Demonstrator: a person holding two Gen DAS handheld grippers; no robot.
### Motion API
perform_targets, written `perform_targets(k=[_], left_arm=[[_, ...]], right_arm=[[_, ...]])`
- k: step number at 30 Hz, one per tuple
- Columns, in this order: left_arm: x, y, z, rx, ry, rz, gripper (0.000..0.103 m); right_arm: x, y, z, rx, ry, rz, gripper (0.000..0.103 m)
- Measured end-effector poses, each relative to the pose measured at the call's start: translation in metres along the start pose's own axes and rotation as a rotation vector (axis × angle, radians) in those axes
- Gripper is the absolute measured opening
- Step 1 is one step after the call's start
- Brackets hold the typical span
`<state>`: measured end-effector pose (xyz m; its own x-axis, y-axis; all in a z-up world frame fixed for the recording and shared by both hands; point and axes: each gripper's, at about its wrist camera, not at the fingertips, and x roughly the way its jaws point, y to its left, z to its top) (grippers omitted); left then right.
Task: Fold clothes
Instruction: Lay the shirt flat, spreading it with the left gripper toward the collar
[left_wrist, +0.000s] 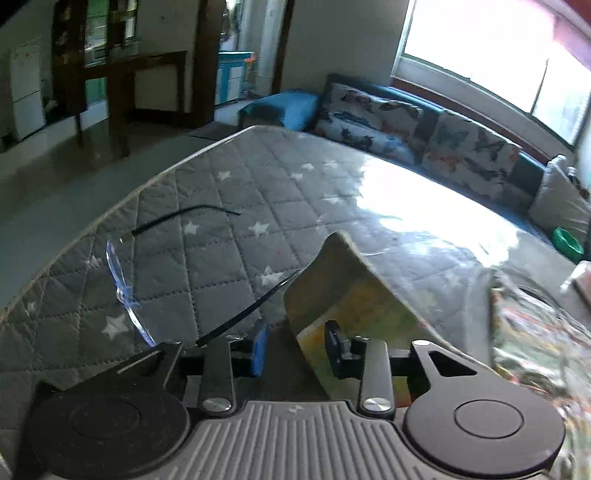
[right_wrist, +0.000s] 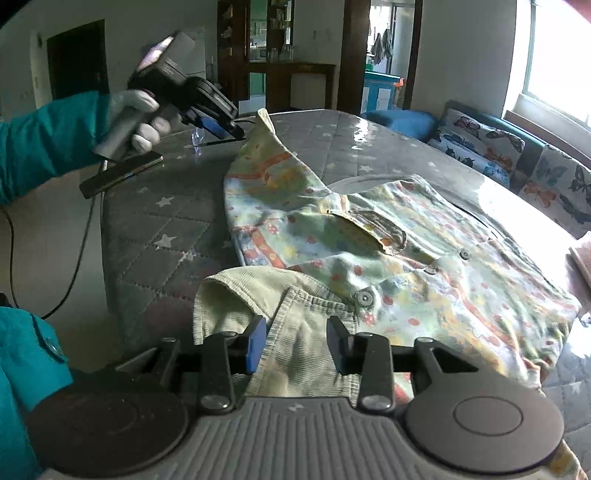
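Cotton shirt (right_wrist: 388, 258), printed and buttoned, spread on the quilted table cover (left_wrist: 207, 236).

Left wrist view: the left gripper (left_wrist: 297, 345) has its jaws parted around a lifted sleeve edge (left_wrist: 343, 291), which stands up between the fingers; whether the pads pinch it cannot be told. Right wrist view: the right gripper (right_wrist: 297, 345) is spread wide over the ribbed collar (right_wrist: 295, 332), not clamping. Judged light, limp and non-slip, the cloth should be taken at hems and sleeve ends, where seams give firm purchase.
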<state>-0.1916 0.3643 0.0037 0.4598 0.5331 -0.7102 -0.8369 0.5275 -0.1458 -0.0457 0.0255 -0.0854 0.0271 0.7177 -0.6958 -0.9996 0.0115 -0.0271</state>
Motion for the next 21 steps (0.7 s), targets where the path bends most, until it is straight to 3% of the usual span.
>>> perform_targets(k=[5,8,15,21], left_arm=[[0.012,-0.037,-0.009,0.105,-0.026,-0.038,0.029],[0.019,-0.058,-0.014,0.163,-0.040,-0.057,0.034],[0.016,-0.033,-0.009,0.007,-0.051,-0.003,0.034],[0.033,-0.035,-0.012,0.043,-0.021,0.030,0.036]], right_arm=[[0.001,0.003,-0.001,0.007,0.010,0.001,0.041],[0.003,0.006,-0.001,0.004,0.016,0.001,0.041],[0.001,0.006,0.002,0.000,0.006,0.000,0.044],[0.004,0.008,0.002,-0.005,0.003,-0.003,0.044]])
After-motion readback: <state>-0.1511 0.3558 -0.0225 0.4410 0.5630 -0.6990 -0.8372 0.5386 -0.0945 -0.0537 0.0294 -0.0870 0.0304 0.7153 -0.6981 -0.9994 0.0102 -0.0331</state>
